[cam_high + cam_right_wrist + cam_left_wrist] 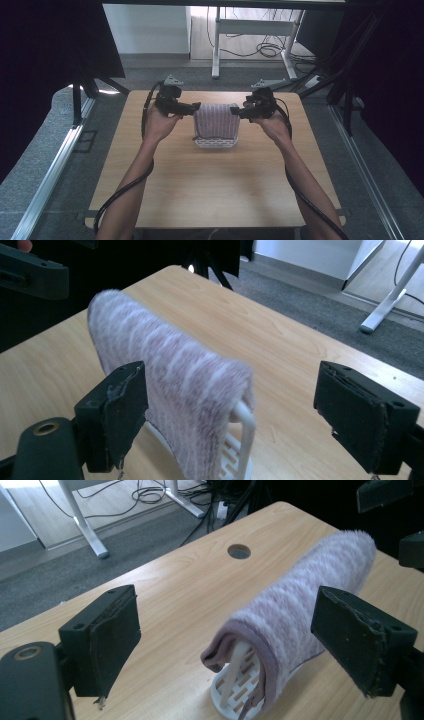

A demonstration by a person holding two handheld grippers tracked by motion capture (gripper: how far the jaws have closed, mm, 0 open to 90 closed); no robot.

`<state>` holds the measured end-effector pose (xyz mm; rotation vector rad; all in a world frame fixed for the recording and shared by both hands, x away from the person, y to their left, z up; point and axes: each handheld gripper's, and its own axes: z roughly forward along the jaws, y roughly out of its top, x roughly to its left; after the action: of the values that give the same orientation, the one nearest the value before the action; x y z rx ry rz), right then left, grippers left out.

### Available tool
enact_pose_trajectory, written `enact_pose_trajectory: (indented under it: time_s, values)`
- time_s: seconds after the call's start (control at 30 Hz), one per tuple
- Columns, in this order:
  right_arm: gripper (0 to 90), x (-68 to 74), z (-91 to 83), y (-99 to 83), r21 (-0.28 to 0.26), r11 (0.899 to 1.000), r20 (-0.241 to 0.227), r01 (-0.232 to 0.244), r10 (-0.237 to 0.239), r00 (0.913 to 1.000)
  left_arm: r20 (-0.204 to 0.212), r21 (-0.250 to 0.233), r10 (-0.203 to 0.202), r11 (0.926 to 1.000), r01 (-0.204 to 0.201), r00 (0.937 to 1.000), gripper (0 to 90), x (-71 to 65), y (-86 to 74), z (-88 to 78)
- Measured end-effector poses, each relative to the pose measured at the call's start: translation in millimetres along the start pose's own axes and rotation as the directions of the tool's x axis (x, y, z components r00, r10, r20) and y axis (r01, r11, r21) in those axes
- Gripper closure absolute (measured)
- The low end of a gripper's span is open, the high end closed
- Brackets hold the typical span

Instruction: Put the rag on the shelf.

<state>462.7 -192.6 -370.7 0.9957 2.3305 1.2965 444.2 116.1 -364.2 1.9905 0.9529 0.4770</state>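
My left tongs [196,107] stand spread wide with nothing between the pads, hanging just off the left end of the towel [216,121]. My right tongs [234,111] are spread as well and grip nothing; they sit at the towel's right end, close against the top fold. In the right gripper view one pad [125,410] is right up beside the cloth, though I cannot tell whether it touches, while the other pad [357,412] is well clear over bare wood.

The towel is pale lilac with faint lighter stripes, and it is draped over a small white rack [216,143], hanging down on both sides like a saddle. The left gripper view shows the rack [235,682] from its end: a slotted white base with an upright frame under the cloth, and the towel's hemmed edge curling around it. The right gripper view shows the rack's top bar [245,415] poking out from under the fold.

Rack and towel stand on the worktop [215,185] in its far half, about midway between the left and right edges, closer to the far edge than to the near one. A round cable hole [239,551] sits in the wood beyond the towel, near the far edge. My two hands flank the towel, level with each other.
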Motion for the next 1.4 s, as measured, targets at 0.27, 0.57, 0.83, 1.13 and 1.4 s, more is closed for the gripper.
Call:
enact_pose_trajectory:
  time_s: [0.27, 0.57, 0.83, 1.13, 1.4]
  values:
    - [13.3, 10.9, -1.7, -18.9, 0.019, 0.999, -0.012, 0.026, -0.025, 0.9996, 0.005, 0.01, 0.027, 0.9996, -0.027, 0.9996, 11.7, -9.8, -19.1, 0.7]
    - [13.3, 19.4, -1.5, -41.4, 0.042, 0.998, -0.019, 0.038, -0.037, 0.9991, 0.019, 0.015, 0.047, 0.9988, -0.047, 0.9987, 11.9, -19.7, -43.8, -0.6]
    - [13.3, 29.7, -5.5, -60.3, 0.046, 0.998, -0.023, 0.048, -0.047, 0.9986, 0.017, 0.025, 0.077, 0.9967, -0.077, 0.9969, 11.9, -36.5, -66.3, -3.8]
    - [13.3, 46.0, -5.4, -94.5, 0.082, 0.994, -0.024, 0.071, -0.069, 0.9973, 0.028, 0.034, 0.099, 0.9944, -0.1, 0.9947, 12.0, -57.0, -93.6, -7.5]
    - [13.3, 55.1, -7.3, -113.4, 0.102, 0.992, -0.037, 0.072, -0.069, 0.997, 0.048, 0.03, 0.088, 0.9955, -0.09, 0.9949, 12.1, -65.7, -112.2, -10.5]
